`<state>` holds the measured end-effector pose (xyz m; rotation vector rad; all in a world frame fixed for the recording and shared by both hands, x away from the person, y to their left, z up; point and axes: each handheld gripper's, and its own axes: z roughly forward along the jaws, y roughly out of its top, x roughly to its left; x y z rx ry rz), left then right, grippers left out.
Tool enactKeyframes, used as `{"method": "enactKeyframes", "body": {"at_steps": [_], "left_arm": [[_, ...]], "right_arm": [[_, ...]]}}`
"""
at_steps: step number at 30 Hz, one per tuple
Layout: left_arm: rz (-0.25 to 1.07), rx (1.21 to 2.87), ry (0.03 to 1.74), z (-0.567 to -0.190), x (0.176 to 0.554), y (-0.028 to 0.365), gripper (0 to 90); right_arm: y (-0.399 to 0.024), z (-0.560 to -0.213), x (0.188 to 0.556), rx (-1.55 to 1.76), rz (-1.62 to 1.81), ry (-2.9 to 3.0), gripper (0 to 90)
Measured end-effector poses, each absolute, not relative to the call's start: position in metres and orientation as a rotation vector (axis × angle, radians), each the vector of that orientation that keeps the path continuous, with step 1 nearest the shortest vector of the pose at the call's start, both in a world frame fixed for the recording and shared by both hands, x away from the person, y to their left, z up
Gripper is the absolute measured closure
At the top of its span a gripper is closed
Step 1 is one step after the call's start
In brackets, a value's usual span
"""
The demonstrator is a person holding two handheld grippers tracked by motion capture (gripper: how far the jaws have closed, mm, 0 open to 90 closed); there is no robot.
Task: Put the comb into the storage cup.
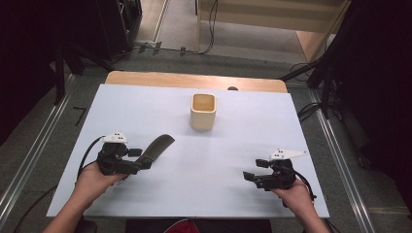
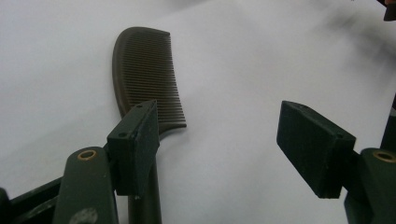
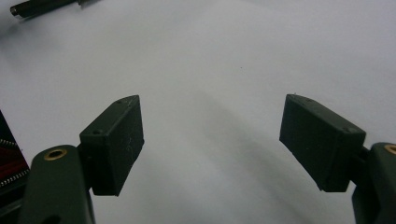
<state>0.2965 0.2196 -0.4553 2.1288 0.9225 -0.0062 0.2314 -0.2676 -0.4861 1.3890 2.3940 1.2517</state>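
A dark brown comb [image 1: 158,145] lies flat on the white table [image 1: 243,141], left of centre, with its teeth end pointing up and to the right. My left gripper [image 1: 138,160] is at its handle end, open. In the left gripper view the comb [image 2: 144,74] lies ahead. Its handle runs under the left pad [image 2: 135,144], and only bare table shows between the two pads, so this gripper [image 2: 224,135] holds nothing. My right gripper [image 1: 255,170] is at the table's front right, open. Its wide-set pads have nothing between them over bare white table [image 3: 212,140].
A square beige cup [image 1: 202,110] stands upright, its mouth open, at the middle back of the table. A strip of wooden tabletop [image 1: 194,80] shows behind the white sheet. Dark stands and cables border the floor on both sides. A slim dark object [image 3: 42,7] lies at the top left of the right gripper view.
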Motion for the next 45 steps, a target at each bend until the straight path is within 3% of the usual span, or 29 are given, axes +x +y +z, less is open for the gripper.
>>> {"method": "enactKeyframes", "body": {"at_steps": [19, 45], "left_arm": [[-0.066, 2.117, 0.96, -0.457, 0.276, 0.235, 24.8], [0.146, 2.147, 1.056, -0.457, 0.285, 0.254, 27.0]], "right_arm": [[-0.267, -0.487, 0.232, 1.382, 1.255, 2.399, 19.8], [-0.267, -0.486, 0.232, 1.393, 1.254, 2.391, 19.7]]}}
